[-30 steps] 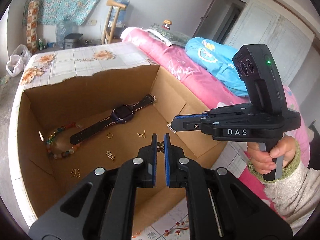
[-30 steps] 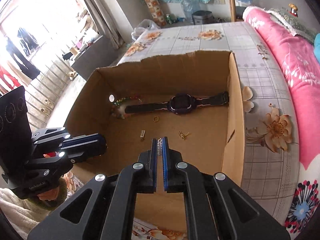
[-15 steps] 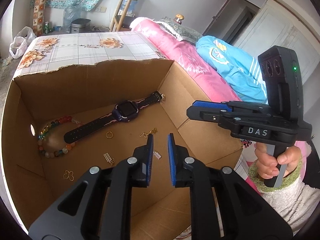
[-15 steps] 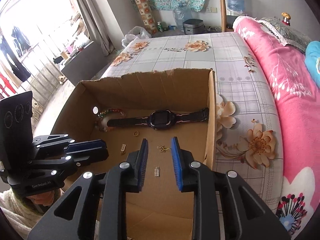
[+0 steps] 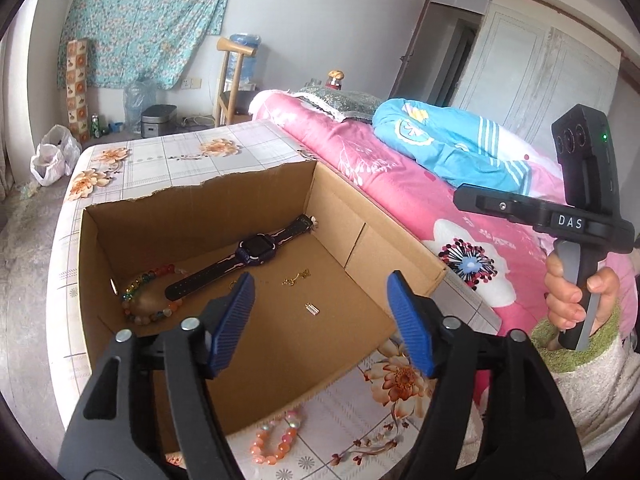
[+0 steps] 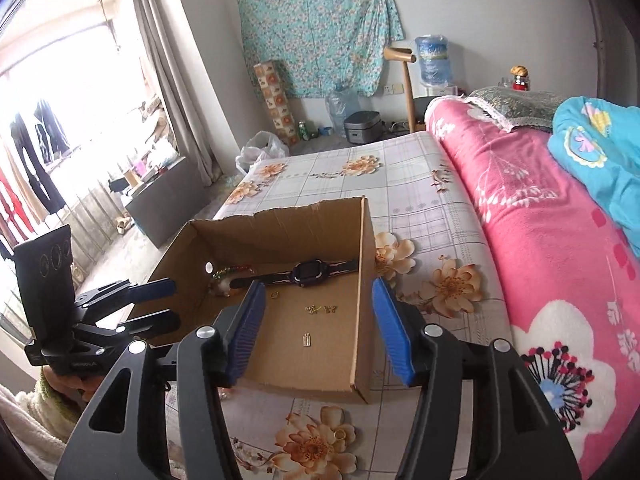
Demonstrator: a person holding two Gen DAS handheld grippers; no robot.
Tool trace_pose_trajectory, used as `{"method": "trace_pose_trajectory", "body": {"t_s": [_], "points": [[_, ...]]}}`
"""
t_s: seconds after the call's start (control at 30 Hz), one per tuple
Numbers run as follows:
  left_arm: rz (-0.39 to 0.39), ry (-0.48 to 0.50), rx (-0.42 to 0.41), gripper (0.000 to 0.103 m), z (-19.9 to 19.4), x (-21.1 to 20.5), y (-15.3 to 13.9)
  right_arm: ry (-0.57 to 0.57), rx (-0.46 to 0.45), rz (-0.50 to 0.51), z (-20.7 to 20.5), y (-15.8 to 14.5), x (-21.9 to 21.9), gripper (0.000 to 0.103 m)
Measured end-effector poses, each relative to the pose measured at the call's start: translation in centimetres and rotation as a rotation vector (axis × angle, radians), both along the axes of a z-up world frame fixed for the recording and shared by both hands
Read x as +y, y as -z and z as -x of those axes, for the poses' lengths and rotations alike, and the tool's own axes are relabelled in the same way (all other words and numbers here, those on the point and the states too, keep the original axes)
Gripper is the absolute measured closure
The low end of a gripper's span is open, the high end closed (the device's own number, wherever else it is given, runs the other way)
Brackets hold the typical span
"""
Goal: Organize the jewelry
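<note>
Charm: you had a small silver rectangular charm (image 5: 312,309) lying flat on the floor of the cardboard box (image 5: 394,248), near its front.
Neighbours: a dark watch (image 5: 256,246) and a multicoloured bead bracelet (image 5: 150,295) lay farther back; a gold chain piece (image 5: 295,277) sat between watch and charm.
Left gripper (image 5: 320,322): your jaws had just been opening, wide apart, nothing between them; charm below the gap.
Right gripper (image 6: 318,330): likewise just opening, empty, above the charm.
Outside box: an orange bead bracelet (image 5: 276,440) on the cloth.
</note>
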State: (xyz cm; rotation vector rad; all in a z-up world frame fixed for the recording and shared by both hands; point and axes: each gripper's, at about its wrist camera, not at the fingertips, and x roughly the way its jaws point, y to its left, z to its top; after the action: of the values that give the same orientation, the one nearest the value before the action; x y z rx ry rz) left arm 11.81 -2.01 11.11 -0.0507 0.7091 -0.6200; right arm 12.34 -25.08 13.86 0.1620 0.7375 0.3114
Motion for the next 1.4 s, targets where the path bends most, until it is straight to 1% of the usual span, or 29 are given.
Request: {"method": "trace_pose_trajectory", "body": {"t_s": [0.03,0.07,0.13,0.2,0.23,0.3,0.37,0.5,0.57,0.63,0.7,0.77,0.83,0.97,1.03,1.13,1.27,1.4], "points": [[-0.014,0.01,-0.014,0.027,0.9,0.2,-0.1,0.017,-0.004,-0.003,1.0,0.2,-0.5,0.043],[-0.029,0.017,-0.024,0.021,1.7,0.3,-0.1,0.036,-0.004,-0.006,1.9,0.5,-0.9,0.04],[-0.055,0.035,-0.047,0.019,3.5,0.6,0.0,0.074,0.008,0.001,3.6,1.6,-1.5,0.037],[-0.072,0.061,-0.044,0.016,5.1,1.0,0.4,0.11,0.029,0.018,5.1,3.0,-1.7,0.035],[-0.08,0.074,-0.031,0.014,5.8,1.1,0.7,0.12,0.048,0.022,5.7,3.8,-1.7,0.033],[-0.1,0.088,0.005,0.013,6.9,1.3,1.8,0.132,0.093,0.02,6.7,5.7,-1.5,0.032],[-0.132,0.071,0.054,0.013,7.5,1.3,3.3,0.124,0.15,0.023,7.3,7.9,-0.8,0.031],[-0.192,0.018,0.155,0.013,8.0,0.9,7.1,0.106,0.229,0.102,7.8,11.4,1.5,0.031],[-0.224,-0.006,0.176,0.013,8.0,0.5,8.6,0.112,0.245,0.172,8.0,12.6,2.6,0.031],[-0.265,-0.047,0.189,0.013,7.9,0.3,9.8,0.117,0.264,0.213,8.0,13.6,3.3,0.03],[-0.294,-0.075,0.2,0.013,7.8,0.3,10.6,0.131,0.271,0.237,7.9,14.2,3.8,0.029],[-0.311,-0.099,0.209,0.013,7.8,0.4,11.2,0.136,0.273,0.233,7.9,14.5,4.0,0.022],[-0.315,-0.118,0.223,0.013,7.6,0.4,11.6,0.152,0.274,0.253,7.7,14.9,4.2,0.022],[-0.32,-0.147,0.275,0.013,7.1,0.4,12.6,0.179,0.3,0.274,7.1,15.9,4.3,0.021],[-0.329,-0.16,0.299,0.013,6.9,0.2,13.2,0.186,0.298,0.295,6.9,16.1,4.5,0.018],[-0.364,-0.17,0.286,0.013,7.0,-0.1,13.3,0.185,0.297,0.327,6.8,16.3,4.8,0.014],[-0.398,-0.184,0.277,0.011,7.0,-0.6,13.5,0.189,0.303,0.328,7.0,16.5,5.0,0.007],[-0.398,-0.208,0.289,0.008,6.8,-0.7,13.6,0.194,0.31,0.321,7.1,16.5,5.0,0.007]]}}
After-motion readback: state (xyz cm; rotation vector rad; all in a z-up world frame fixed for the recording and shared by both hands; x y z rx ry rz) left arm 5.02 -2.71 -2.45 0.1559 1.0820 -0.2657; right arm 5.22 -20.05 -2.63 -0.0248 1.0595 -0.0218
